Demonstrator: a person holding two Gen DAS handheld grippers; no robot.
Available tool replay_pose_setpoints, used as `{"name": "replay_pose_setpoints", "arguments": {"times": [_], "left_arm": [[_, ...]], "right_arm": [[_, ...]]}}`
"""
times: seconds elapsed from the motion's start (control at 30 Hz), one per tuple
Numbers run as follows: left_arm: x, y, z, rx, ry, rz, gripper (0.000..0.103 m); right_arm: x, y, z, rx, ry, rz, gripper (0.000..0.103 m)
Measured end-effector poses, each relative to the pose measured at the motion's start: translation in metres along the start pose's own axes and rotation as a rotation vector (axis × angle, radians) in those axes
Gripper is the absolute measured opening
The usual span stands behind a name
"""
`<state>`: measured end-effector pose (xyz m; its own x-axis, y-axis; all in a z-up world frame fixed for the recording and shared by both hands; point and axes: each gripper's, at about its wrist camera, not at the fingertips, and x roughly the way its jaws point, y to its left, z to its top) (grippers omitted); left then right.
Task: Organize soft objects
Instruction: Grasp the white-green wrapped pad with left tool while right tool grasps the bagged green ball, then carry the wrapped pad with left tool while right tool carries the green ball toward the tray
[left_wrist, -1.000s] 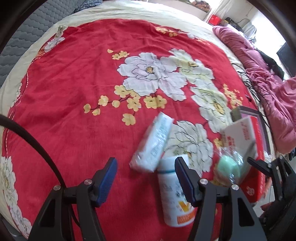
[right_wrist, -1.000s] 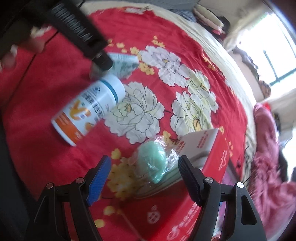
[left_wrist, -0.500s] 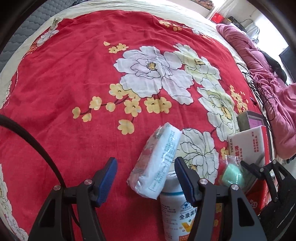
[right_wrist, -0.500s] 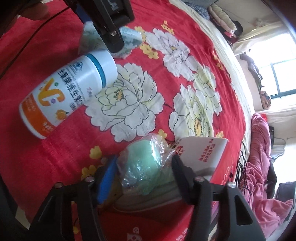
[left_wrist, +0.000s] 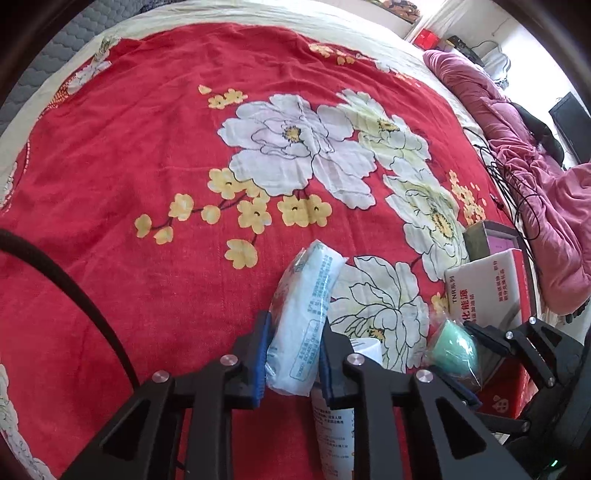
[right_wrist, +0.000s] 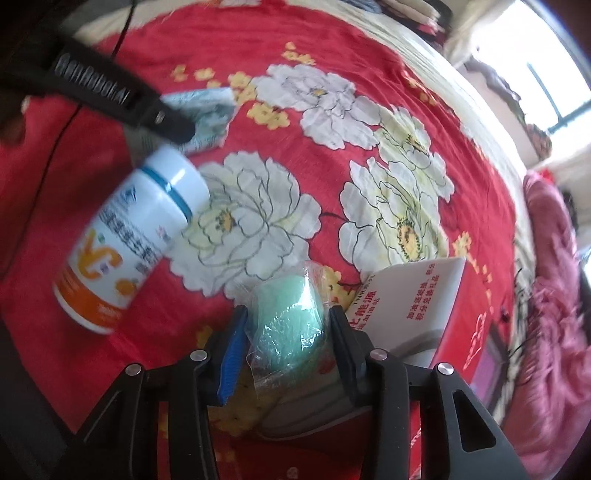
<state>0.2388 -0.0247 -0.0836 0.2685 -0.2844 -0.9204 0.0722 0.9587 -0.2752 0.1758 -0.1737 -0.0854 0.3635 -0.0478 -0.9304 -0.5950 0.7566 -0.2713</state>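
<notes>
While its jaws are closing, the left gripper (left_wrist: 293, 356) pinches the tissue pack (left_wrist: 304, 321) at 6 o'clock on the bed (left_wrist: 147, 155); the right gripper (right_wrist: 286, 341), also closing, squeezes the bagged green sponge (right_wrist: 290, 317).

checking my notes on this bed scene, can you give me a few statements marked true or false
1. The tissue pack sits between the left gripper's closing jaws. True.
2. The right gripper is closing around the vitamin bottle. False: a bagged green sponge is between its jaws; the vitamin bottle lies apart, to the left in the right wrist view.
3. The vitamin bottle stands upright. False: it lies on its side on the red floral bedspread.
4. A white and red box lies beside the sponge. True.
5. The bedspread is plain blue. False: it is red with large flowers.
</notes>
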Motion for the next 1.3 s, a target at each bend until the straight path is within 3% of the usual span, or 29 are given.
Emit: {"name": "replay_pose_setpoints", "arguments": {"times": [0.37,0.7,0.93,1.3], "left_arm": [[-0.056,-0.017,-0.018,0.066,-0.105,-0.018,0.023],[-0.095,-0.051,-0.041,0.127,-0.161,-0.030,0.023],[-0.123,-0.097,-0.061,0.207,-0.199,-0.056,0.023],[-0.136,-0.189,-0.092,0.356,-0.217,-0.117,0.023]], "right_arm": [[-0.035,-0.017,-0.015,0.231,-0.104,0.187,0.044],[-0.096,-0.037,-0.050,0.415,-0.238,0.247,0.044],[-0.138,-0.067,-0.086,0.530,-0.321,0.218,0.044],[-0.184,-0.140,-0.184,0.789,-0.415,0.125,0.044]]}}
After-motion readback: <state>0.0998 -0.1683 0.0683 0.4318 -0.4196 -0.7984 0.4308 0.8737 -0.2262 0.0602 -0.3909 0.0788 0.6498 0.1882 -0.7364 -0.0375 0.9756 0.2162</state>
